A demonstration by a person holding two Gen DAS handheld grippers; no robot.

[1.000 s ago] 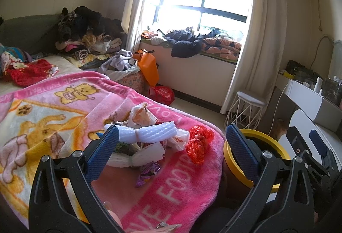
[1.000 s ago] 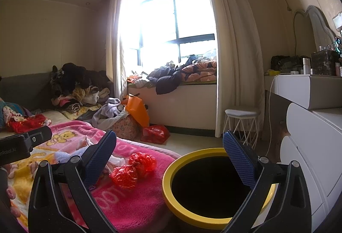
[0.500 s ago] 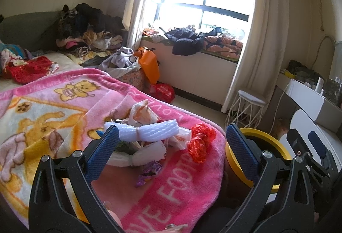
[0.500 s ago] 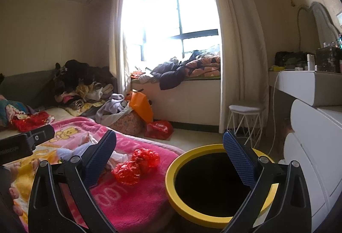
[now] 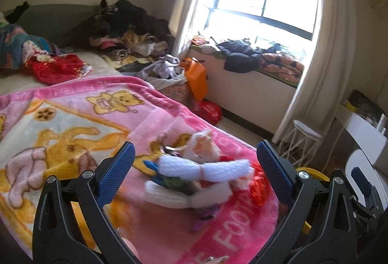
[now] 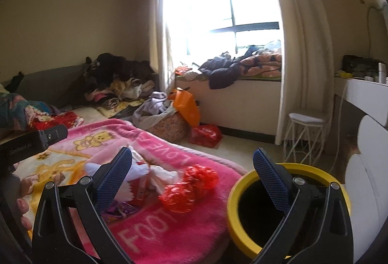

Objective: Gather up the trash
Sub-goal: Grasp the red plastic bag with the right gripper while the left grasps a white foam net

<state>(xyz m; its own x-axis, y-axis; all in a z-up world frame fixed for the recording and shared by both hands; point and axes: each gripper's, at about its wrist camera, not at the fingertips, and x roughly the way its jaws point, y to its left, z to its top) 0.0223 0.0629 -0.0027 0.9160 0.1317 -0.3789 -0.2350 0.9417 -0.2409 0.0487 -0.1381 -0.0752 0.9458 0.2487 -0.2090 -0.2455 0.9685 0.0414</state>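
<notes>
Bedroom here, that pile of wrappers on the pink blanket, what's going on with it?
A person holds a gripper in each hand to clear trash off the bed. The left gripper is open, aimed at the pile of white foam netting and wrappers on the pink blanket. The right gripper is open too, with the red crumpled plastic ahead of it. Nothing is gripped yet. The yellow-rimmed bin stands beside the bed.

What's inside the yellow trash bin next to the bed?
The yellow-rimmed trash bin looks dark and empty as far as the right wrist view shows. Its bottom is lost in shadow, and the right gripper, open, covers part of the opening.
</notes>
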